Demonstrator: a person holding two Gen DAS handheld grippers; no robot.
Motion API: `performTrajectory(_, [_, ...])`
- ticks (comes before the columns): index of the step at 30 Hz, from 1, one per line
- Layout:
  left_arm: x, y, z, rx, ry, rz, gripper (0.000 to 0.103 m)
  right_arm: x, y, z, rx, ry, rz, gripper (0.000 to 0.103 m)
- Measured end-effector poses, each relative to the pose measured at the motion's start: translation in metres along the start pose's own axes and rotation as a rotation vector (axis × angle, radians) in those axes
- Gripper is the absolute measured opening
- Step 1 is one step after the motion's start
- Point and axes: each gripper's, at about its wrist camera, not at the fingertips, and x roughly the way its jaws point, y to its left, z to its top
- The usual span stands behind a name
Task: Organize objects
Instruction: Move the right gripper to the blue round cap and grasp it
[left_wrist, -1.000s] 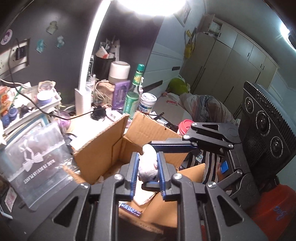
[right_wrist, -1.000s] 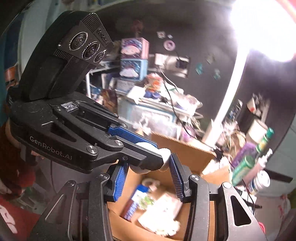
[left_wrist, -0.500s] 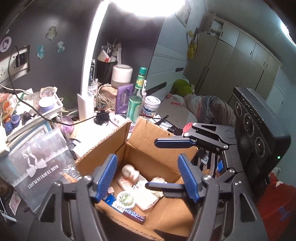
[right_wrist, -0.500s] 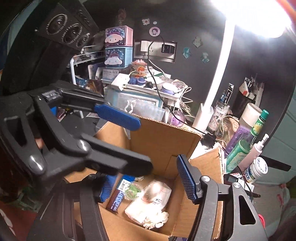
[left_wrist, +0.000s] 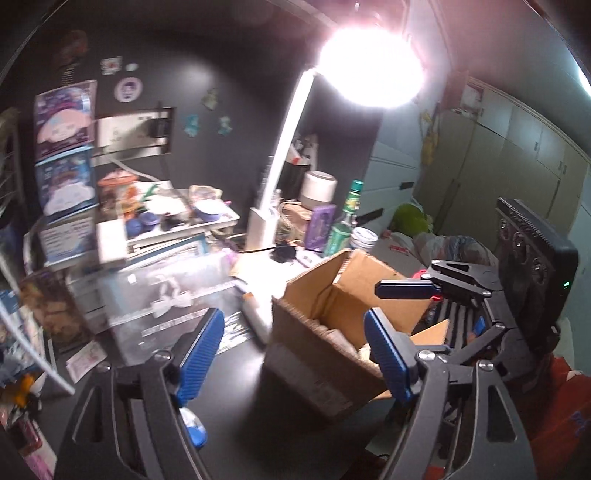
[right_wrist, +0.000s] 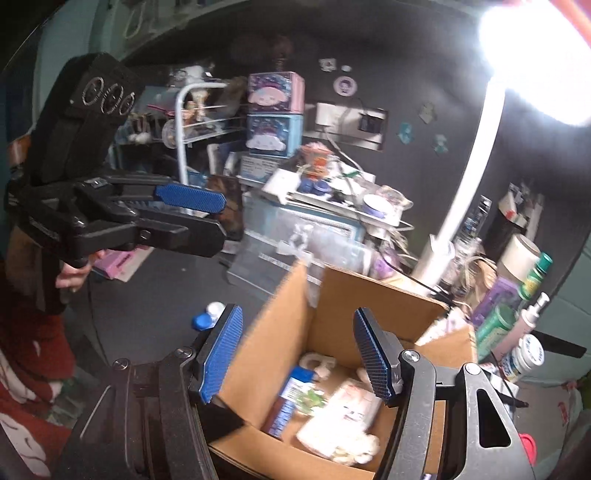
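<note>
An open cardboard box stands on the dark desk. It holds several small items, among them a blue packet and a white soft toy. My left gripper is open and empty, left of the box; it also shows in the right wrist view. My right gripper is open and empty above the box's near left corner; it also shows in the left wrist view. A small blue and white item lies on the desk left of the box.
A lit white lamp stands behind the box. Bottles and tubs crowd the back right. A clear plastic case, a cluttered tray and stacked printed boxes fill the left and back.
My left gripper, shut on a white toy over the box a second ago, opened and dropped it inside, then swung left, away from the box. My right gripper stayed open over the box.
</note>
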Motion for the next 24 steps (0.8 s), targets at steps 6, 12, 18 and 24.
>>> performTrajectory(6, [-0.033, 0.040, -0.037, -0.068, -0.037, 0.143, 0.079, 0.023, 0.058, 0.014, -0.031, -0.029, 0.135, 0.059])
performTrajectory(12, [-0.056, 0.078, -0.081, -0.143, -0.044, 0.248, 0.079, 0.078, 0.113, 0.008, -0.032, 0.069, 0.282, 0.059])
performTrajectory(18, [-0.070, 0.109, -0.124, -0.227, -0.027, 0.268, 0.079, 0.158, 0.134, -0.026, 0.030, 0.194, 0.248, 0.059])
performTrajectory(24, [-0.076, 0.125, -0.147, -0.262, -0.020, 0.288, 0.079, 0.205, 0.132, -0.045, 0.027, 0.216, 0.126, 0.059])
